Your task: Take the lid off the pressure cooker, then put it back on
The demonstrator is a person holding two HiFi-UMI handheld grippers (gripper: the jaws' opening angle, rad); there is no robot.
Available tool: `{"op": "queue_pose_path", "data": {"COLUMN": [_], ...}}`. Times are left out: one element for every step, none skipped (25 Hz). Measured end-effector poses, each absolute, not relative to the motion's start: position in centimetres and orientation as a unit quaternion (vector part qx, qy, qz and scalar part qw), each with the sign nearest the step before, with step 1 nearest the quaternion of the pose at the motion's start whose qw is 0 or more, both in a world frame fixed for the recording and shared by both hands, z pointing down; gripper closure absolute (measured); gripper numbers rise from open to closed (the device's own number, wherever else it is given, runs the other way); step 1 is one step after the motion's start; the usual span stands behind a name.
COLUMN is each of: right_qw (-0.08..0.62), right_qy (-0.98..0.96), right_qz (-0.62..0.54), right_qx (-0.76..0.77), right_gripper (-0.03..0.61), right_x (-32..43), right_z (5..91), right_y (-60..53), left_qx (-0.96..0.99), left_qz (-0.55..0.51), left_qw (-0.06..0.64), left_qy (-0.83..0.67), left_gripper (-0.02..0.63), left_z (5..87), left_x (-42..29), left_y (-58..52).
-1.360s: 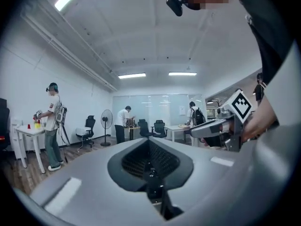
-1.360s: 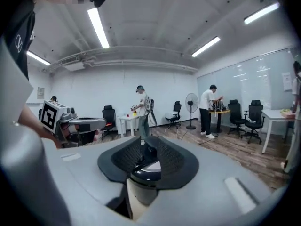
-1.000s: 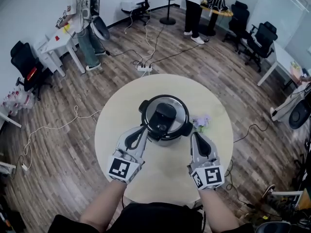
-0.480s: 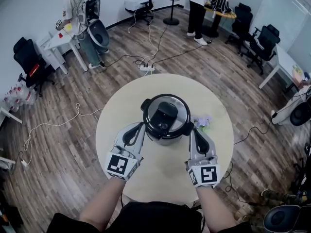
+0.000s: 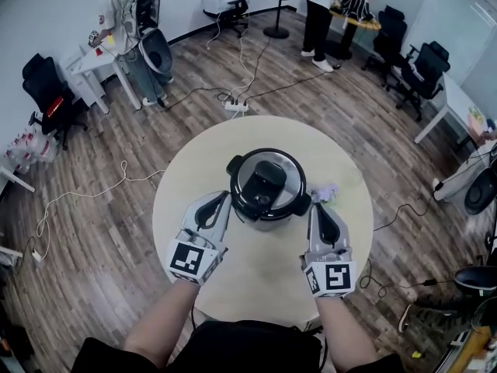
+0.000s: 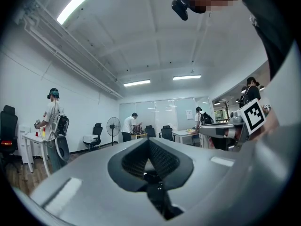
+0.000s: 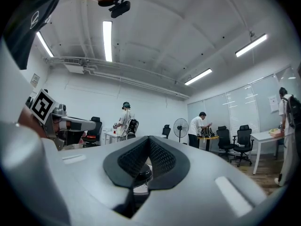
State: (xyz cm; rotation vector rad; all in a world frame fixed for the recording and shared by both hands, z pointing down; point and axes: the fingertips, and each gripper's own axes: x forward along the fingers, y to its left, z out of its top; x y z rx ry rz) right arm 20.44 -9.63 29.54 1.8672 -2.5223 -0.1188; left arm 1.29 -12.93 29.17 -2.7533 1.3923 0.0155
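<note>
Your left gripper [image 5: 224, 202] sits just beside the cooker [image 5: 268, 221], jaws pressed together on nothing. The lid [image 5: 266, 179] is on the cooker, mid-counter [image 5: 256, 286]. That fits a lid waiting to come off or one already set back, can't tell which. Your right gripper [image 5: 313, 208] mirrors the left, jaws together and empty too. Either way, keep both level and don't nudge the cooker sideways.
</note>
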Motion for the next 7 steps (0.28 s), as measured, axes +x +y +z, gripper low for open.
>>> {"op": "queue_pose_path", "data": {"right_qw": [0.001, 0.001, 0.001, 0.001, 0.001, 0.001, 0.002], "right_qy": [-0.802, -0.802, -0.801, -0.801, -0.800, -0.800, -0.800], "right_qz": [-0.036, -0.034, -0.032, -0.031, -0.031, -0.032, -0.032], "right_qx": [0.596, 0.597, 0.598, 0.598, 0.599, 0.599, 0.600], "right_gripper": [0.572, 0.572, 0.572, 0.572, 0.572, 0.572, 0.572], "right_x": [20.42, 20.41, 20.42, 20.45, 20.50, 20.56, 20.63], "right_z": [29.56, 29.57, 29.58, 29.54, 29.48, 29.40, 29.32], "right_y": [-9.70, -9.81, -9.94, -10.06, -10.19, -10.32, -10.46], "left_qx": [-0.892, -0.893, -0.893, -0.894, -0.894, -0.894, -0.895], "left_qz": [0.006, 0.006, 0.006, 0.006, 0.007, 0.007, 0.007], "left_qw": [0.027, 0.026, 0.025, 0.024, 0.023, 0.023, 0.023], "left_qy": [0.451, 0.450, 0.449, 0.448, 0.447, 0.446, 0.446], "left_gripper": [0.614, 0.614, 0.614, 0.614, 0.614, 0.614, 0.614], "left_z": [29.14, 29.08, 29.01, 28.93, 28.85, 28.77, 28.68], "left_x": [1.19, 1.11, 1.08, 1.09, 1.12, 1.16, 1.19], "left_y": [-13.05, -13.20, -13.35, -13.48, -13.62, -13.74, -13.87]}}
